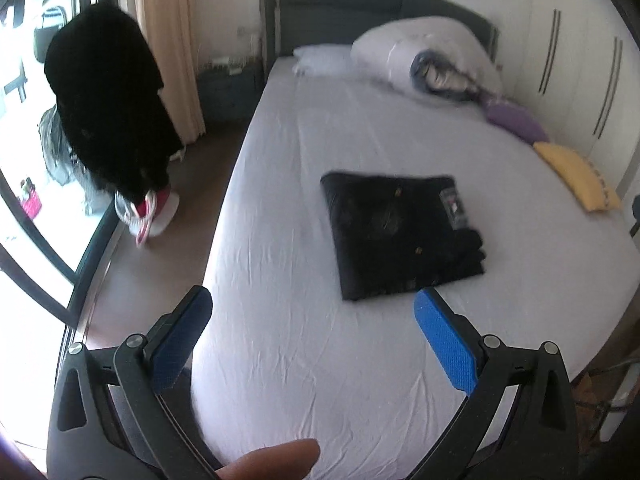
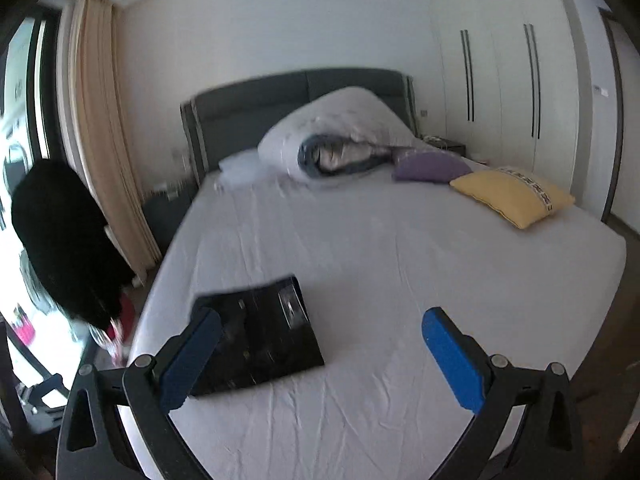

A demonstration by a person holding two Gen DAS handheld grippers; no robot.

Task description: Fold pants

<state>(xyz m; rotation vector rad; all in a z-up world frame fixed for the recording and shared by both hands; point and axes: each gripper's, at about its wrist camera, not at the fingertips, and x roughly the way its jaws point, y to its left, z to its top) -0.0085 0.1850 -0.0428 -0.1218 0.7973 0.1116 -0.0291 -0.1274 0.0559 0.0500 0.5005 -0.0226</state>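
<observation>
Black pants (image 1: 400, 236) lie folded into a neat rectangle on the white bed sheet (image 1: 300, 340). They also show in the right wrist view (image 2: 260, 340), low and left. My left gripper (image 1: 312, 320) is open and empty, held above the bed's near edge, short of the pants. My right gripper (image 2: 320, 332) is open and empty, above the bed just right of the pants; its left finger (image 2: 192, 360) overlaps the pants' left edge in view.
A rolled white duvet (image 2: 340, 140), a purple cushion (image 2: 432, 166) and a yellow cushion (image 2: 516, 196) lie near the grey headboard (image 2: 248, 100). A dark garment (image 1: 108, 108) hangs by the window on the left. White wardrobes (image 2: 500, 80) stand on the right.
</observation>
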